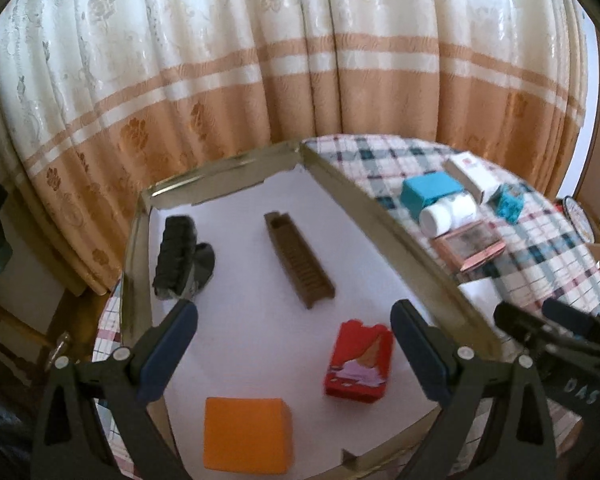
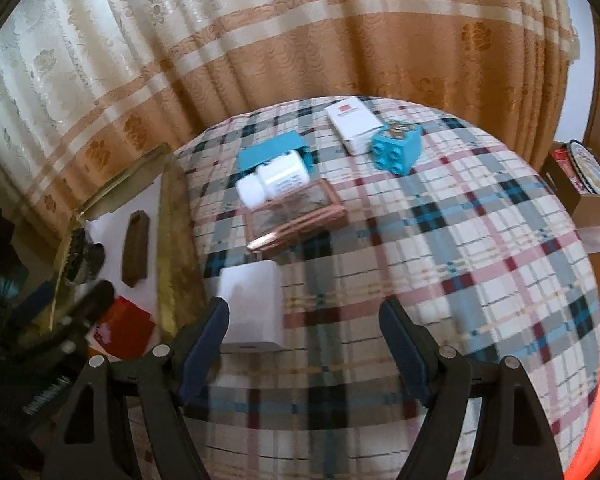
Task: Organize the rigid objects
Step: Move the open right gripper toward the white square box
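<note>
Left wrist view looks down into a tray (image 1: pixel 138 240) with gold walls and a white floor, set on a plaid tablecloth (image 1: pixel 540 256). From left to right inside it lie a black object (image 1: pixel 176 256) by the left wall, a brown ridged bar (image 1: pixel 298 258) near the middle, an orange block (image 1: pixel 246 434) at the near edge, and a red box (image 1: pixel 360 362) just right of it. The left gripper (image 1: pixel 294 348) hangs over the tray with its jaws wide and nothing between them. Right of the tray, on the cloth, sit a teal box (image 1: pixel 430 194), a white bottle (image 1: pixel 446 214) lying on a pink case (image 1: pixel 470 246), a white carton (image 1: pixel 476 178) and a teal cube (image 1: pixel 510 202).

Right wrist view shows the tray at far left, then a white block (image 2: pixel 252 300) just outside the tray's right wall. The right gripper (image 2: pixel 304 350) stands wide over the cloth, holding nothing; the white block lies by its left finger, and whether they touch I cannot tell. Farther back lie the bottle, case, carton and cube, well apart from the jaws. A curtain (image 2: pixel 300 40) hangs behind.
</note>
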{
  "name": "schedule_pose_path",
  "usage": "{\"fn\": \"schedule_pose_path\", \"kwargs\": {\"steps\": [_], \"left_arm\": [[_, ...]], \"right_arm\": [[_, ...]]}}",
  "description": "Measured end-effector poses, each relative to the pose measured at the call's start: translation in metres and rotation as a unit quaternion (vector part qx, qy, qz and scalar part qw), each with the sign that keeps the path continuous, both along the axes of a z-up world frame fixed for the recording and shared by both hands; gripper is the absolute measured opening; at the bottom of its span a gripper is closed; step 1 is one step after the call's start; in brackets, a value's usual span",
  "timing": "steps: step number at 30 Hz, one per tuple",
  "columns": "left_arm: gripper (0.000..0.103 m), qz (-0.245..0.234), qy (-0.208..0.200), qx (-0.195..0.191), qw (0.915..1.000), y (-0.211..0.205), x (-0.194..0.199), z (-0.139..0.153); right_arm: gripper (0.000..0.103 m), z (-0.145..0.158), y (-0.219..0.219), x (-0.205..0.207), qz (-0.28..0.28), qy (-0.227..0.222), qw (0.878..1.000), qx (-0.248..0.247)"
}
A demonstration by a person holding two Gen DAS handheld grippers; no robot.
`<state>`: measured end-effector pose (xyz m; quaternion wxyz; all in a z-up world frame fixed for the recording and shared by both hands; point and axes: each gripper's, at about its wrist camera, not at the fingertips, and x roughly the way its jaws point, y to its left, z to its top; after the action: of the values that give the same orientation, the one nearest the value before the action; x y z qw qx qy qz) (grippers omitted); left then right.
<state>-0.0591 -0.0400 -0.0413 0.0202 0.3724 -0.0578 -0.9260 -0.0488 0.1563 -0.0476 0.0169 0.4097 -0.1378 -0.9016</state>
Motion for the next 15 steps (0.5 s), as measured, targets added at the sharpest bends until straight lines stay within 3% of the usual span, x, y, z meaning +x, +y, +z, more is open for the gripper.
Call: {"fn": "schedule_pose_path", "kwargs": {"steps": [10,15], "left_arm": [[0.099,0.011,-0.005,0.023,0.9997,-0.016,0.002,-0.002],[0.099,0.015,0.012,0.01,0.9998,-0.009,-0.001,0.004]], "right_arm": [[0.08,-0.007,-0.008,-0.014,0.008,-0.014,1.0,-0.008],[0.081,-0.008,-0.009,-0.017,0.013,-0.017,1.0,0.005]]}}
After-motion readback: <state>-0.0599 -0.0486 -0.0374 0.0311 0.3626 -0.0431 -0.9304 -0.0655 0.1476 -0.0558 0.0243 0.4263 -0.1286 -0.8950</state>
